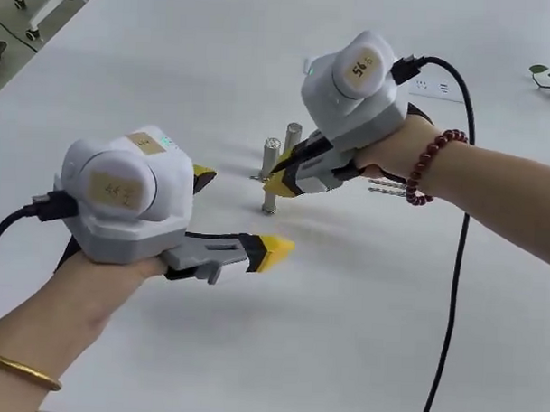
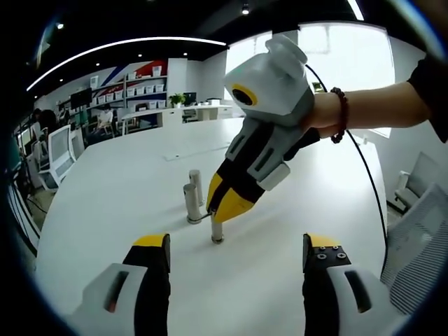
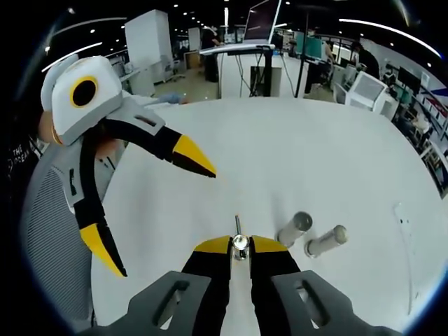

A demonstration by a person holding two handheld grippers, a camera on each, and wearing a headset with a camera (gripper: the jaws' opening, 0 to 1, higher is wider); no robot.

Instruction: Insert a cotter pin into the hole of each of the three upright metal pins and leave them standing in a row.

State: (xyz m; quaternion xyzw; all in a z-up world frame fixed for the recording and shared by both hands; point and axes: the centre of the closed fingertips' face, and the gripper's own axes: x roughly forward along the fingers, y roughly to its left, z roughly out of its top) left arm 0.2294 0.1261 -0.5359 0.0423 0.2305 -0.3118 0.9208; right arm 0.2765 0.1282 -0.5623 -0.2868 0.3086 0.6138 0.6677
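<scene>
My right gripper (image 3: 241, 246) holds the nearest upright grey metal pin (image 1: 270, 200) from above, jaws closed along its axis; the left gripper (image 2: 234, 242) has its jaws wide open.

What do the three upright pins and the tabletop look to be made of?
Upright pins: metal, probably steel, silvery satin finish, with bright highlights along the sides. Tabletop: smooth white, matt, perhaps laminate; soft shadows, no sharp reflections.
</scene>
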